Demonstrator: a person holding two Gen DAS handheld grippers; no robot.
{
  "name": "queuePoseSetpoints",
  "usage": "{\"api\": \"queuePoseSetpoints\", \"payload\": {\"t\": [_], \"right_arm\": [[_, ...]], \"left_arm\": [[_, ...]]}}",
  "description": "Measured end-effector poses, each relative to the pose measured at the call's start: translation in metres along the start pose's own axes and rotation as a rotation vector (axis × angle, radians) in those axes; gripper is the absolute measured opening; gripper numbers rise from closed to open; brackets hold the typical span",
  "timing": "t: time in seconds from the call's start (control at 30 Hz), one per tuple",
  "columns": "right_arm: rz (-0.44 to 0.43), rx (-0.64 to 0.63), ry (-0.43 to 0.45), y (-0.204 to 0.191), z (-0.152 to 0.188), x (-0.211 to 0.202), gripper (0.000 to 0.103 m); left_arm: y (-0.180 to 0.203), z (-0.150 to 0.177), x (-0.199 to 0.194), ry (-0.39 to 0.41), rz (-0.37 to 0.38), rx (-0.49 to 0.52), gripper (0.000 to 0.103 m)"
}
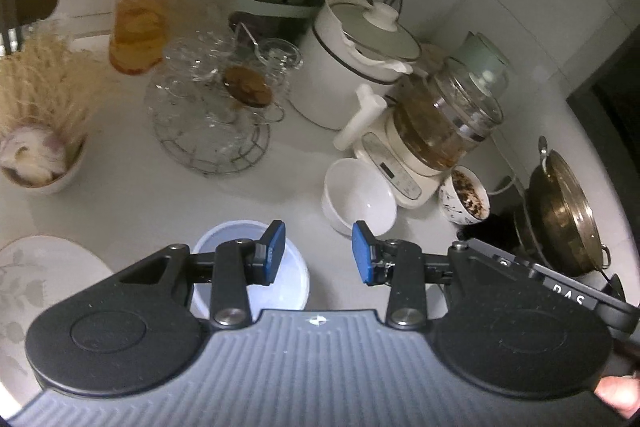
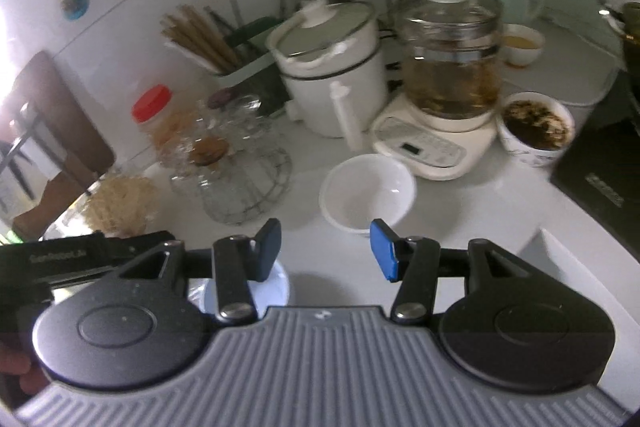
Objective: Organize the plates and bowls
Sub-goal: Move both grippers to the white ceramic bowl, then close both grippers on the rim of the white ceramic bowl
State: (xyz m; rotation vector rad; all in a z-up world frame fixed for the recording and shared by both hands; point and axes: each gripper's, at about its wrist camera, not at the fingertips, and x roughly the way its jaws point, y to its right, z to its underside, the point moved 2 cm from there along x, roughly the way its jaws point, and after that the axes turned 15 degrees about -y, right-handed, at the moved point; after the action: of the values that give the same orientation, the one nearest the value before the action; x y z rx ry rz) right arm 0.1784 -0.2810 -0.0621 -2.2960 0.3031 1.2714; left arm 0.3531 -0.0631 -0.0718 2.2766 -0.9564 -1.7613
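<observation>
A white bowl [image 1: 358, 201] sits on the white counter in front of the tea maker; it also shows in the right wrist view [image 2: 368, 193]. A pale blue bowl [image 1: 280, 287] lies under my left gripper [image 1: 319, 253], which is open and empty above the counter. A patterned plate [image 1: 36, 279] lies at the left edge. My right gripper [image 2: 325, 251] is open and empty, just short of the white bowl, with the pale blue bowl [image 2: 276, 287] under its left finger.
A glass tea maker [image 1: 440, 123], a white pot [image 1: 360, 47], a wire rack of glass cups [image 1: 212, 107], a red-lidded jar [image 1: 140, 15] and a bowl of tea dregs [image 1: 466, 197] crowd the back. A metal wok [image 1: 560, 211] and a black stove [image 2: 600, 163] are at the right.
</observation>
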Motion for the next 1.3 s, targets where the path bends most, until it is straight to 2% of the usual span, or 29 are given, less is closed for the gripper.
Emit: {"api": "queuePoseSetpoints", "payload": {"t": [0.2, 0.43, 0.73, 1.0, 1.3], "right_arm": [[0.024, 0.086, 0.009, 0.021, 0.0, -0.003, 0.053], [0.023, 0.133, -0.032, 0.042, 0.0, 0.009, 0.053], [-0.01, 0.193, -0.07, 0.079, -0.033, 0.041, 0.053], [-0.049, 0.205, -0.206, 0.101, -0.069, 0.098, 0.052], [-0.094, 0.165, -0.361, 0.103, -0.087, 0.158, 0.052]], "left_arm": [[0.01, -0.014, 0.015, -0.026, 0.028, 0.03, 0.042], [0.024, -0.025, 0.04, -0.06, 0.041, 0.043, 0.043], [0.036, -0.052, 0.084, -0.102, 0.012, 0.004, 0.044], [0.034, -0.081, 0.136, -0.171, -0.036, -0.062, 0.044], [0.027, -0.099, 0.188, -0.246, -0.065, -0.135, 0.044]]}}
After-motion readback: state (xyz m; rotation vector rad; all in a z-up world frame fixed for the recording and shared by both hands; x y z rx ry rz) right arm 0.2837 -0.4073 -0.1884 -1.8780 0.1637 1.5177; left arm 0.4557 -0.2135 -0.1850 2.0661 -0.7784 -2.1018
